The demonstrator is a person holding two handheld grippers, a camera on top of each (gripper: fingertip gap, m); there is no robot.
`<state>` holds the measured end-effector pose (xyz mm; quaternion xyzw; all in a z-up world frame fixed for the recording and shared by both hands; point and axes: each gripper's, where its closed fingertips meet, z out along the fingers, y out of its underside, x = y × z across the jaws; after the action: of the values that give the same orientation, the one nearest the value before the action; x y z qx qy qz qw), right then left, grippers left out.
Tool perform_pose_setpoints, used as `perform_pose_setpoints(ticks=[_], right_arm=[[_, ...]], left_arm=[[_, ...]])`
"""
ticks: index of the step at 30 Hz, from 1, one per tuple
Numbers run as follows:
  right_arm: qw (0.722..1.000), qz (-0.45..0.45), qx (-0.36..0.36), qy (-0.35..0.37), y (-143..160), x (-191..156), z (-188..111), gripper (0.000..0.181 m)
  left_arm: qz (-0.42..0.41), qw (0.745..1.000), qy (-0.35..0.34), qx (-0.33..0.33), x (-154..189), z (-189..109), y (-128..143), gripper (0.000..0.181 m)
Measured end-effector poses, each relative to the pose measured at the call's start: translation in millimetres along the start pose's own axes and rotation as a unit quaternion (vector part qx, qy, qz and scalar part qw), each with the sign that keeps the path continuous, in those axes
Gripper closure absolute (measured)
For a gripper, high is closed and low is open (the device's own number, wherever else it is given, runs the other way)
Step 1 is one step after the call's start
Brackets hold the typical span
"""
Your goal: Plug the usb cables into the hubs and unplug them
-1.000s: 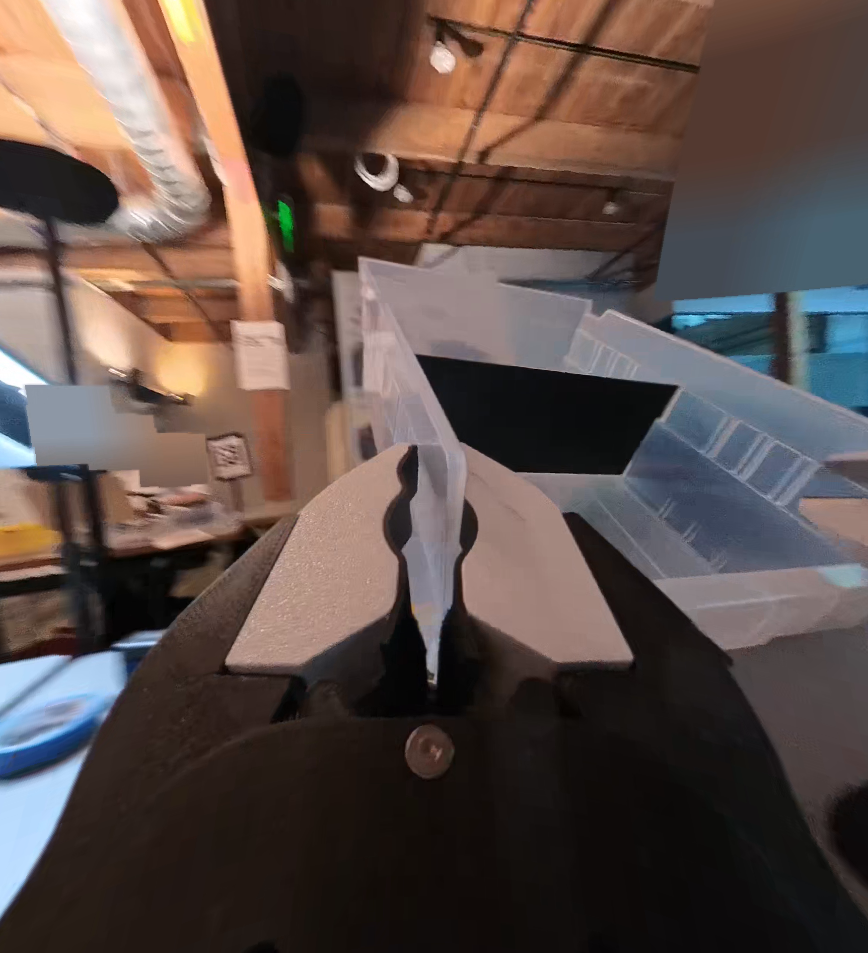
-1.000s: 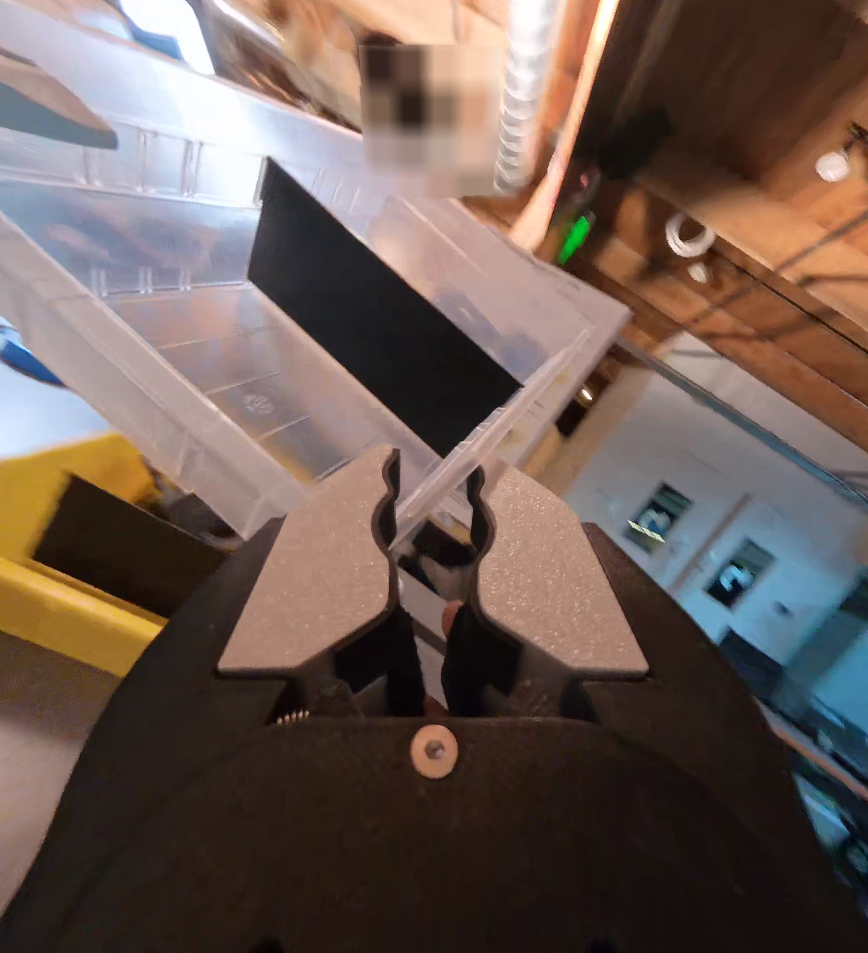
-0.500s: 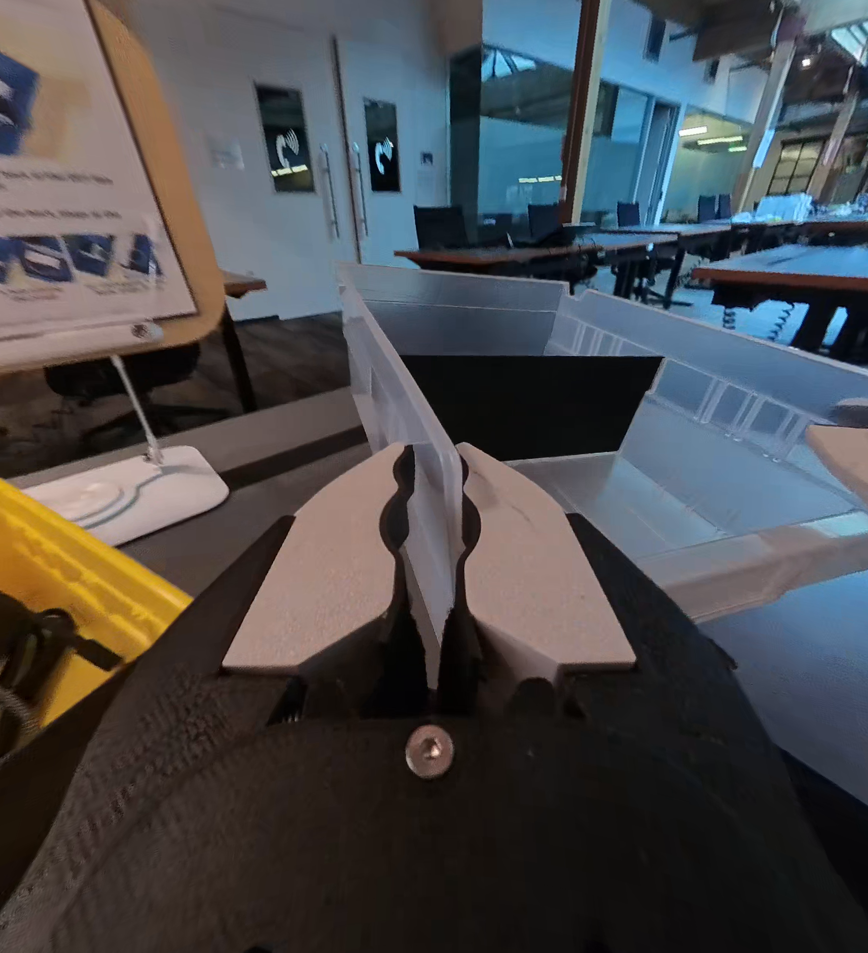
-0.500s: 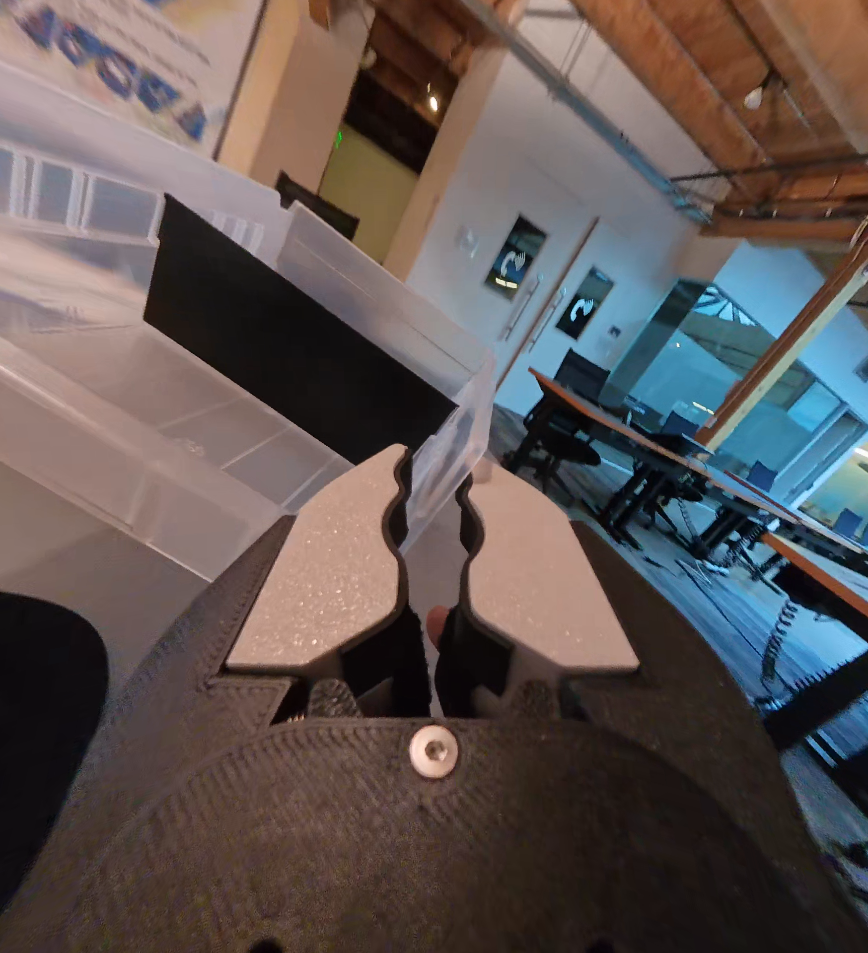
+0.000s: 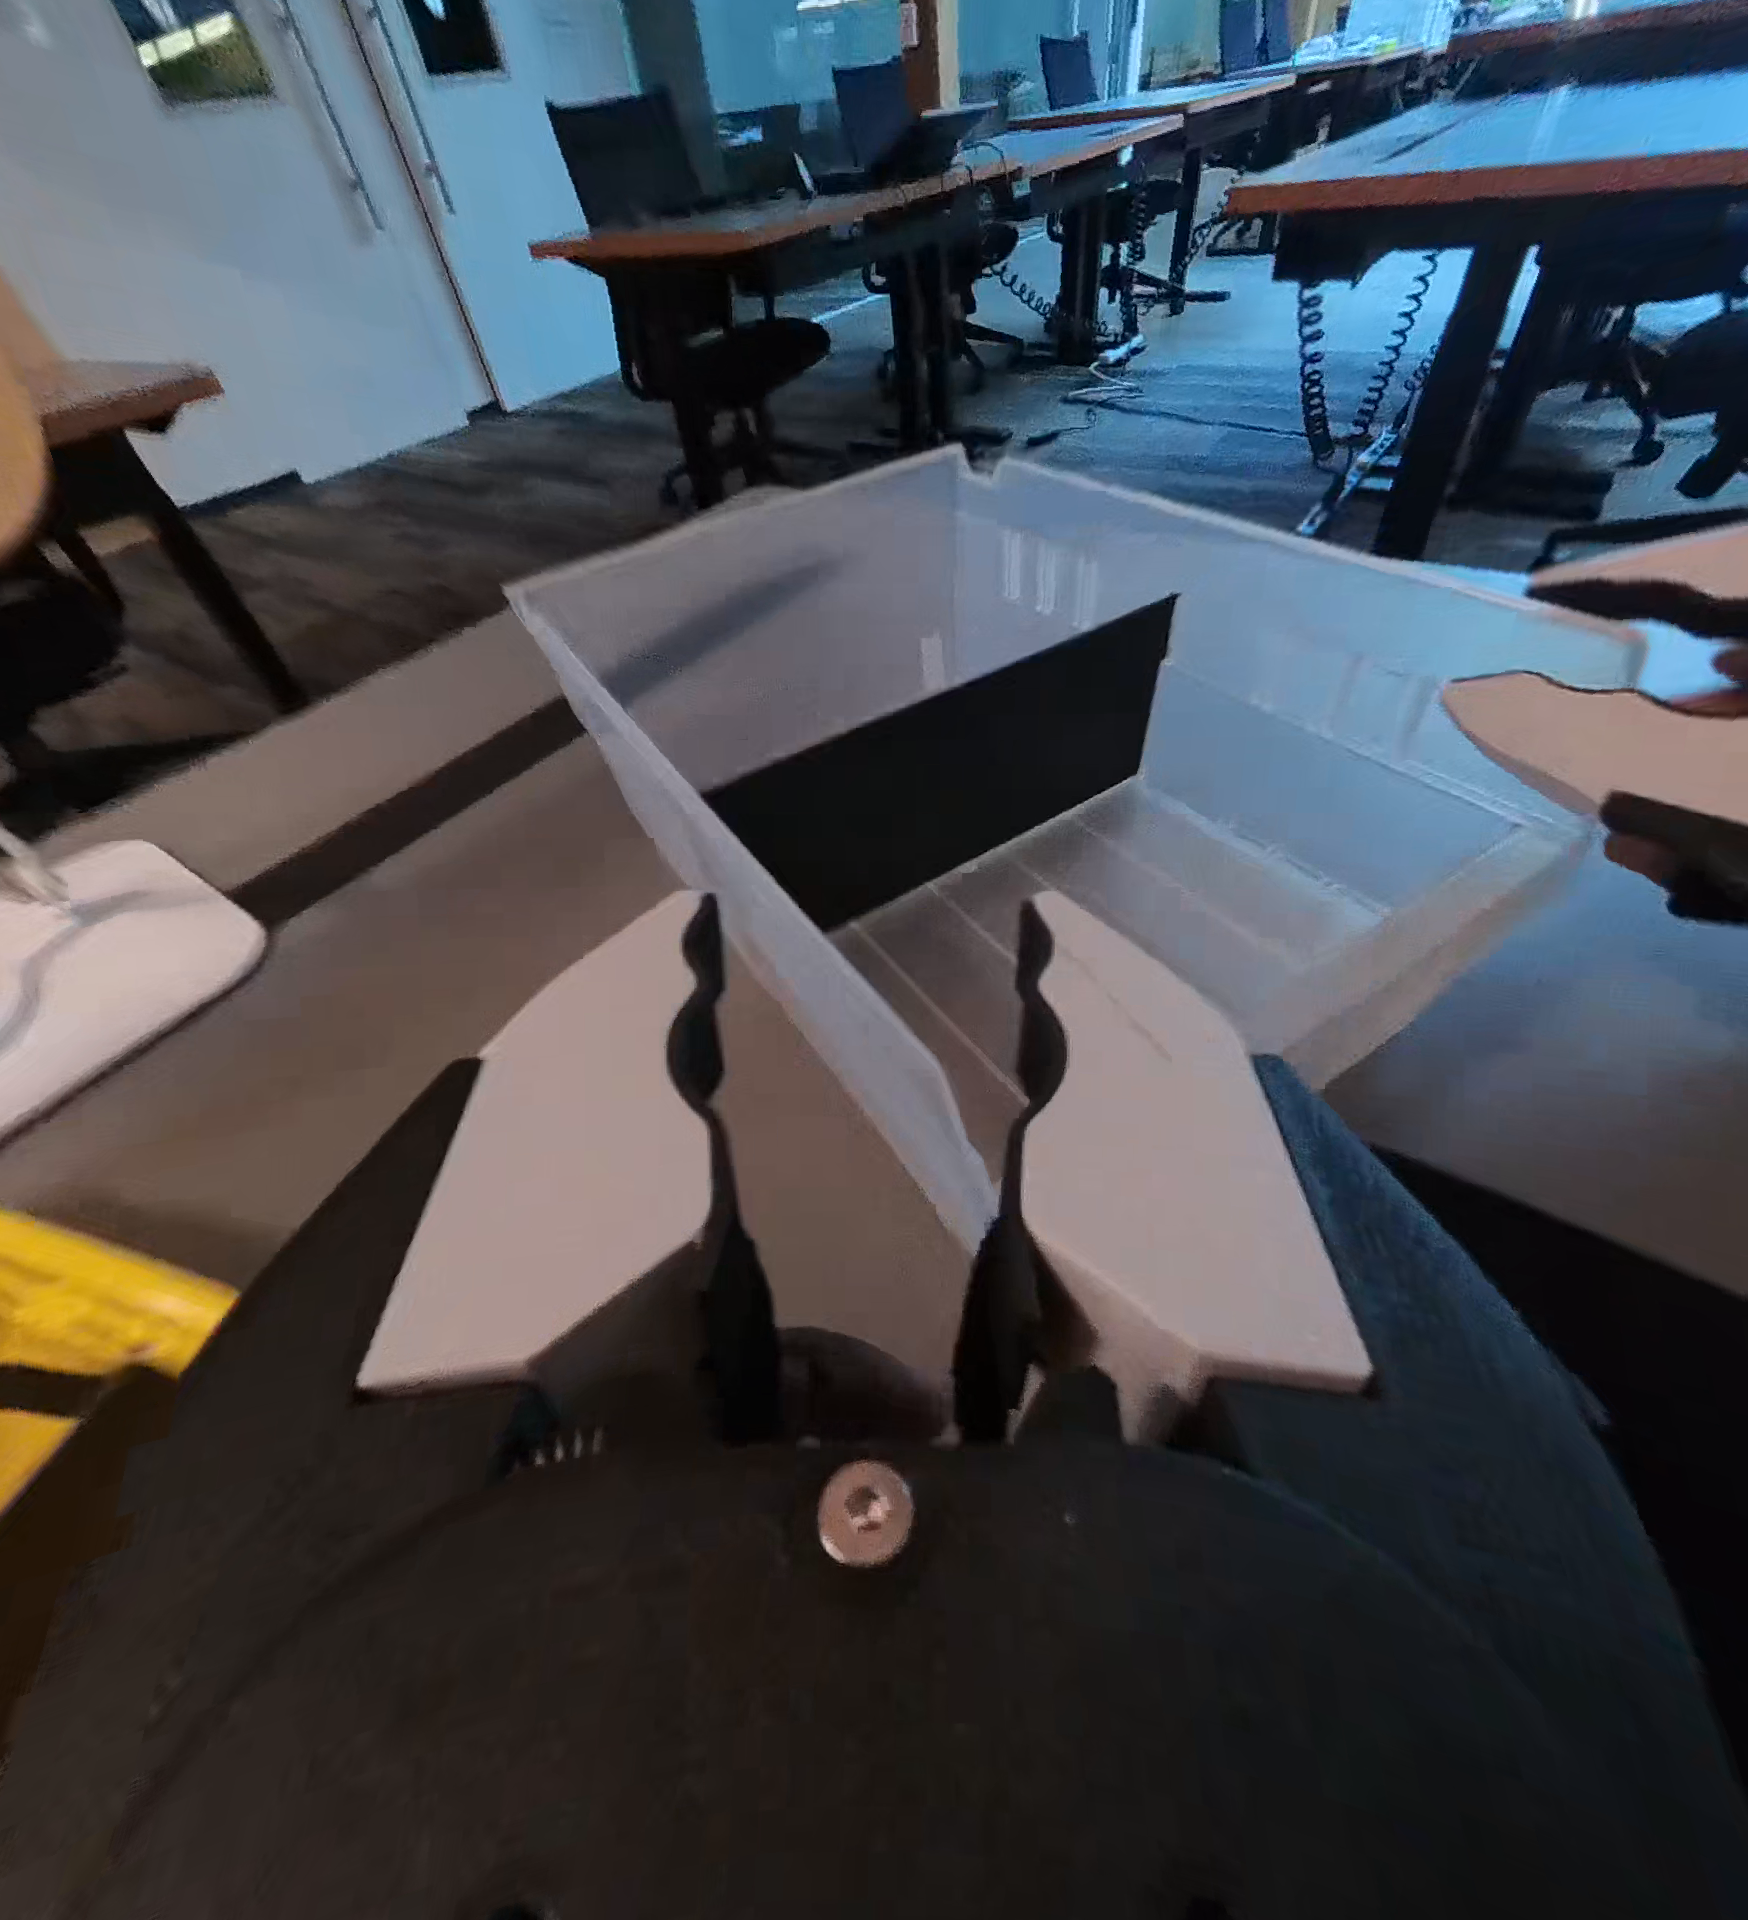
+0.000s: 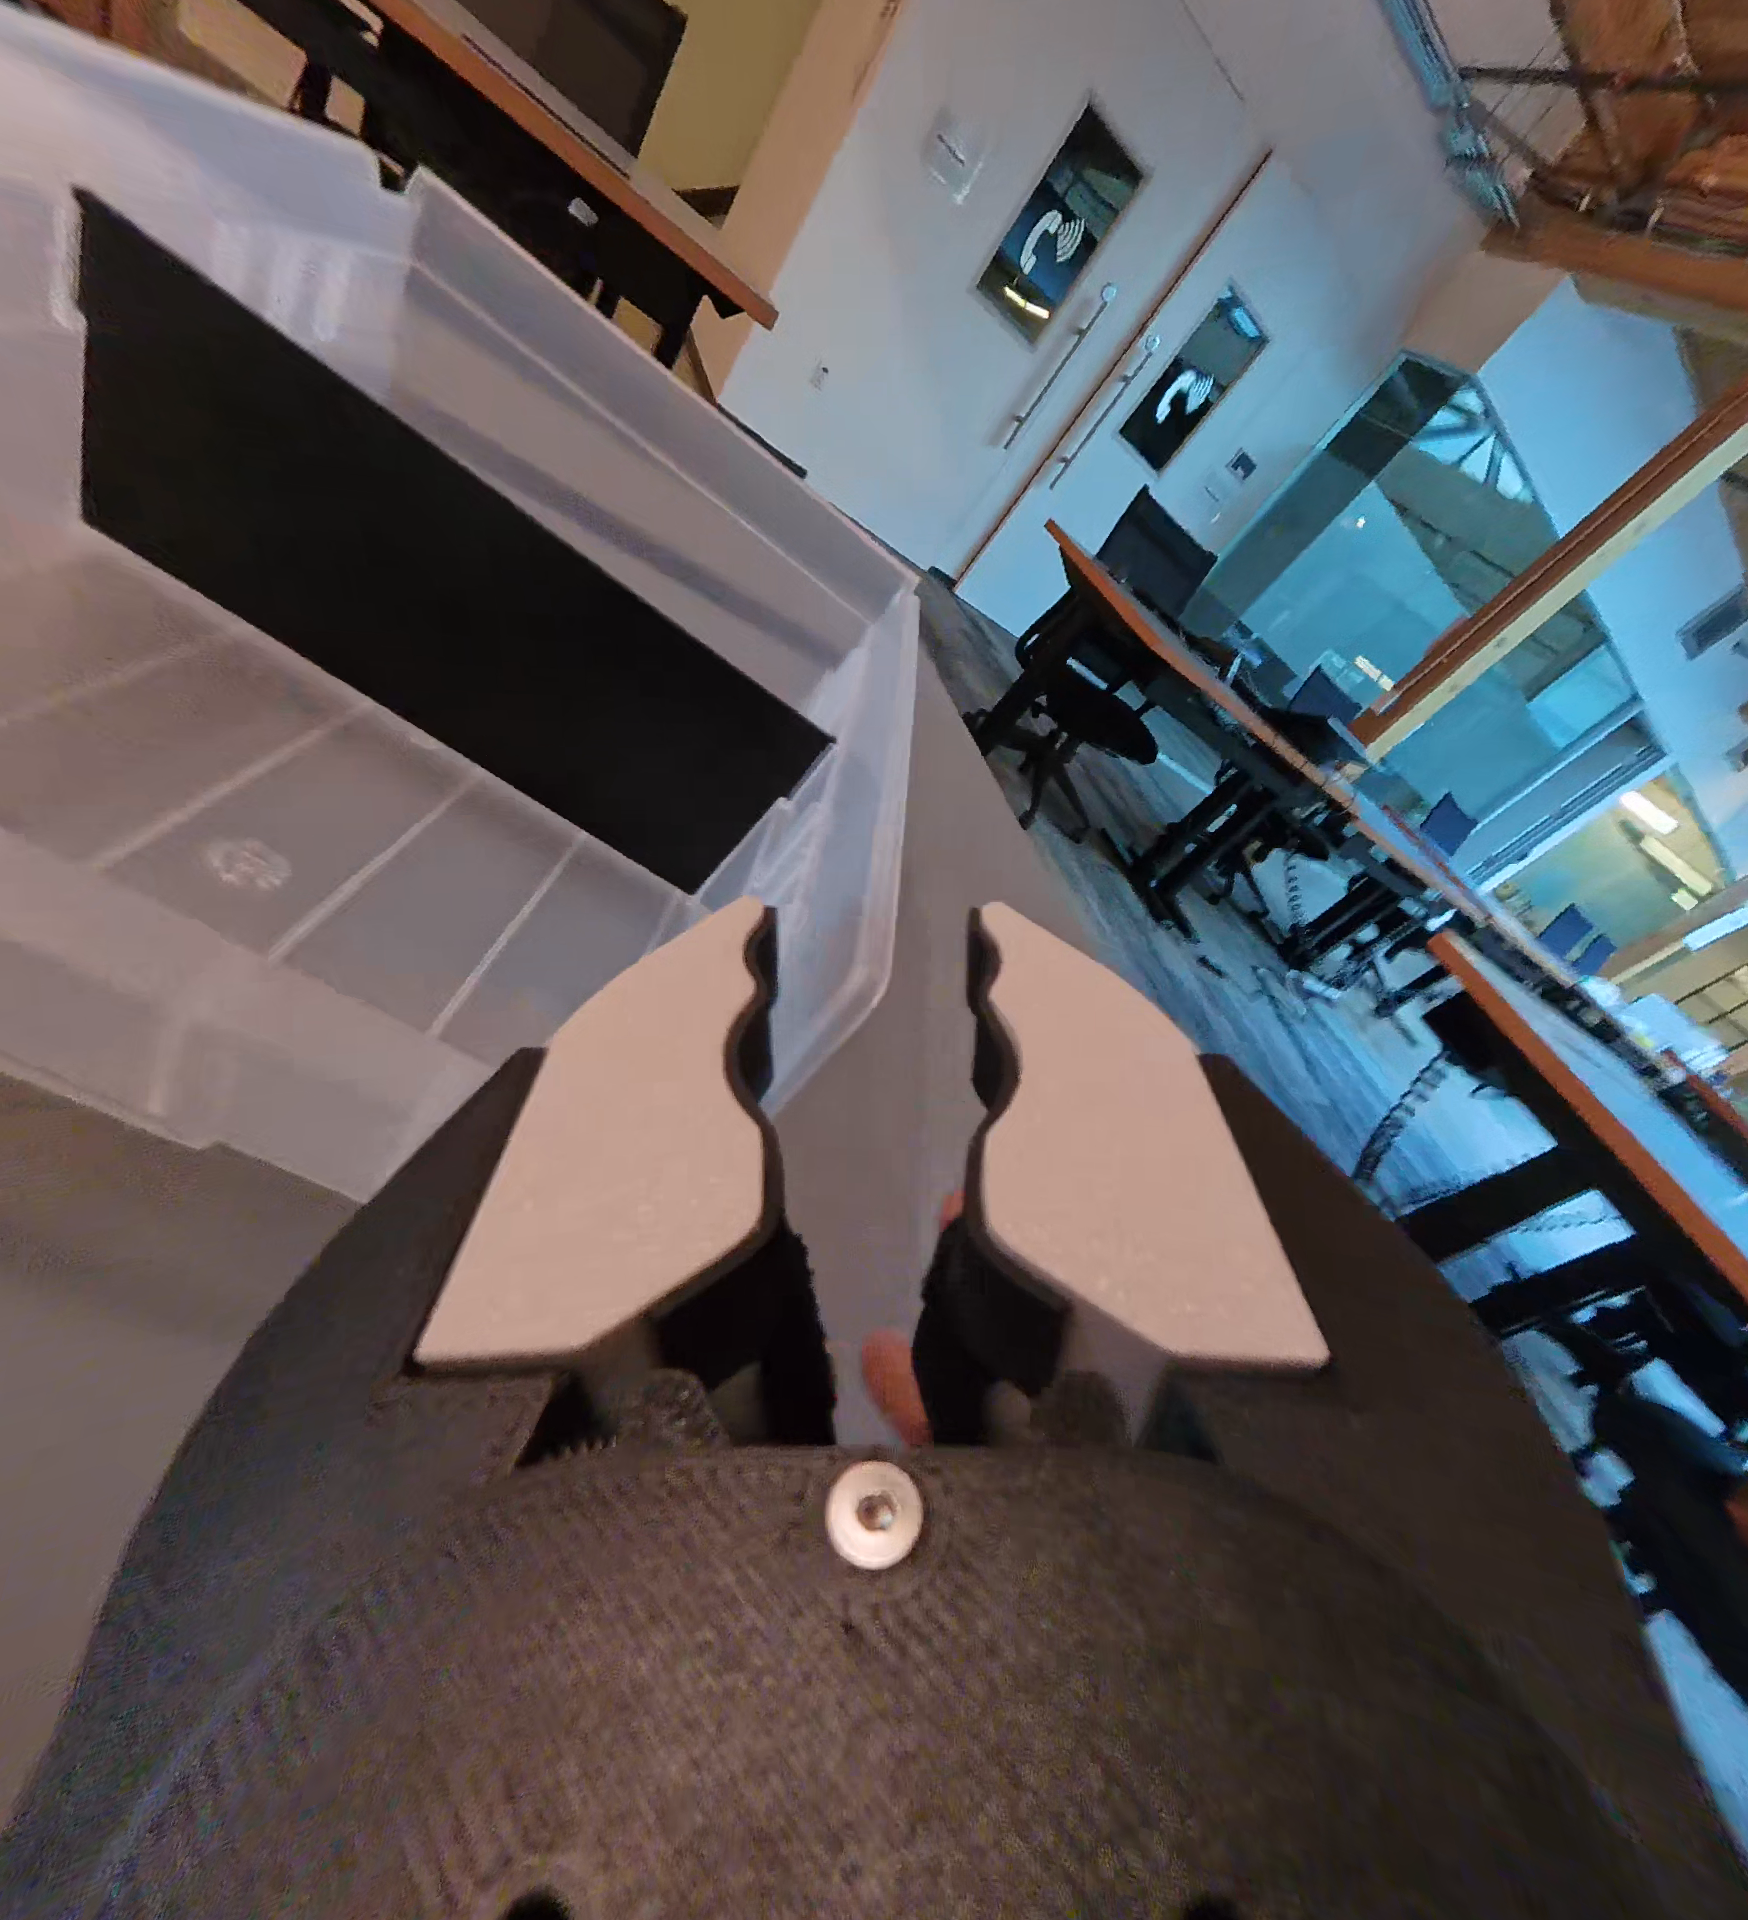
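Bin [image 5: 1369,727] of clear, thin, stiff plastic sits on the table [image 5: 413,935], light and slippery; I'd pinch its rim. Left hand-held gripper [image 5: 865,1049] and right hand-held gripper [image 6: 870,1029] gape around opposite walls. I see no cables or hubs.

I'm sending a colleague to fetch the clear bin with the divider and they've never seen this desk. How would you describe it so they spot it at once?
On the grey table, past the yellow bin at its near left edge and the white stand base, sits the clear plastic bin. The left gripper straddles one side wall, open. Unlike the yellow bin, it is see-through, with an upright black divider across its middle.
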<state>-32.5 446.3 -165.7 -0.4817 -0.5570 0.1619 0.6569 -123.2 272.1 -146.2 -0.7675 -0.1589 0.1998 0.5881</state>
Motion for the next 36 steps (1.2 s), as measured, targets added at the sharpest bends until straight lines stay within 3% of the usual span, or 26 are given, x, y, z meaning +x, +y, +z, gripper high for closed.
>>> perform_pose_setpoints(ticks=[3, 5, 8, 12, 15, 17, 22, 27, 33, 36], right_arm=[[0.998, -0.054, 0.039, -0.007, -17, 7, -8, 0.128], [0.990, -0.099, 0.080, -0.062, -37, -7, -17, 0.119], [0.954, -0.204, 0.100, -0.194, -49, -57, -33, 0.119], [0.908, -0.321, -0.013, -0.270, -11, -98, -32, 0.118], [0.891, -0.353, -0.061, -0.277, 7, -110, -27, 0.131], [0.892, -0.367, -0.080, -0.252, 11, -106, -20, 0.146], [0.902, -0.356, -0.082, -0.229, 14, -100, -11, 0.145], [0.911, -0.348, -0.093, -0.200, 24, -85, -5, 0.145], [0.917, -0.335, -0.107, -0.188, 37, -65, -5, 0.143], [0.919, -0.329, -0.114, -0.183, 46, -53, -5, 0.143]], left_arm=[[0.086, 0.996, -0.020, 0.012, -7, -49, -16, 0.122], [0.148, 0.988, -0.038, -0.035, -18, -81, -2, 0.122], [0.208, 0.962, -0.060, -0.169, -42, -114, 56, 0.122], [0.253, 0.910, -0.070, -0.322, -73, -137, 130, 0.123], [0.264, 0.897, -0.085, -0.345, -98, -144, 144, 0.149], [0.230, 0.905, -0.063, -0.352, -105, -150, 147, 0.149], [0.210, 0.903, -0.079, -0.368, -144, -185, 159, 0.146], [0.194, 0.901, -0.110, -0.373, -180, -238, 174, 0.140], [0.186, 0.892, -0.141, -0.388, -196, -303, 191, 0.141], [0.222, 0.885, -0.139, -0.384, -200, -337, 198, 0.143]])
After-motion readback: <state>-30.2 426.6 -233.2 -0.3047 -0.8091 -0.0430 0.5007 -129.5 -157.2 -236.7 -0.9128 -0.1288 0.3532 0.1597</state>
